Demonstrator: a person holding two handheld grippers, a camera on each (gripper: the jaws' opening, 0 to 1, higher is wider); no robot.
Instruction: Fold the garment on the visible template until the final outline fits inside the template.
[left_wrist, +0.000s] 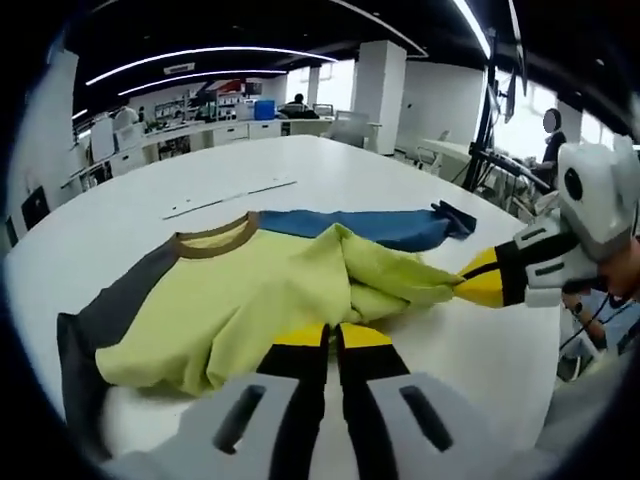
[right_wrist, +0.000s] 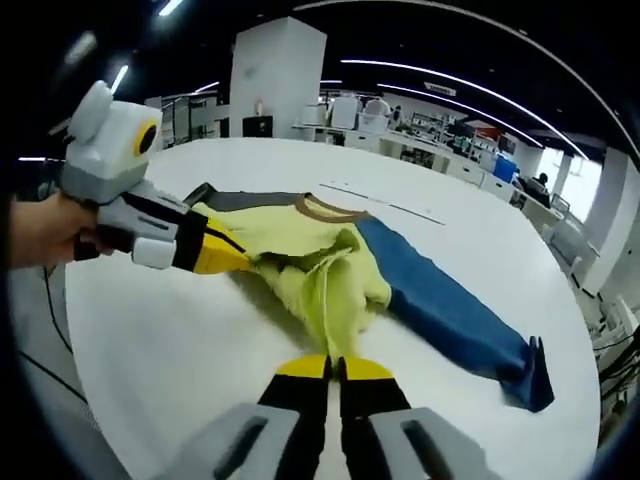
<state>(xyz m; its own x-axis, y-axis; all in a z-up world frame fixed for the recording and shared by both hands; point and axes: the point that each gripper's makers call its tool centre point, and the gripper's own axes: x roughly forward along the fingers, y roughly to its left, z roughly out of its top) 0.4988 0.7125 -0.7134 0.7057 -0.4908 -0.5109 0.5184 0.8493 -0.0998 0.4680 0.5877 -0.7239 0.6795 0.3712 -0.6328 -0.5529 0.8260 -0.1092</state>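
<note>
A yellow-green shirt (left_wrist: 250, 290) with a brown collar (left_wrist: 213, 240), a grey sleeve (left_wrist: 90, 335) and a blue sleeve (left_wrist: 370, 225) lies bunched on the white table (left_wrist: 130, 215). My left gripper (left_wrist: 332, 338) is shut on the shirt's near yellow edge. My right gripper (left_wrist: 478, 285) comes in from the right, shut on a pulled-out yellow corner. In the right gripper view, my right gripper (right_wrist: 335, 368) pinches a yellow fold of the shirt (right_wrist: 320, 265), and my left gripper (right_wrist: 232, 260) grips the fabric from the left. The blue sleeve (right_wrist: 450, 310) stretches to the right.
Thin pale lines (left_wrist: 230, 198) mark the table beyond the collar, also seen as thin lines (right_wrist: 385, 203) in the right gripper view. Desks, chairs and a white pillar (right_wrist: 275, 75) stand behind the table. A person (left_wrist: 550, 140) is at the far right.
</note>
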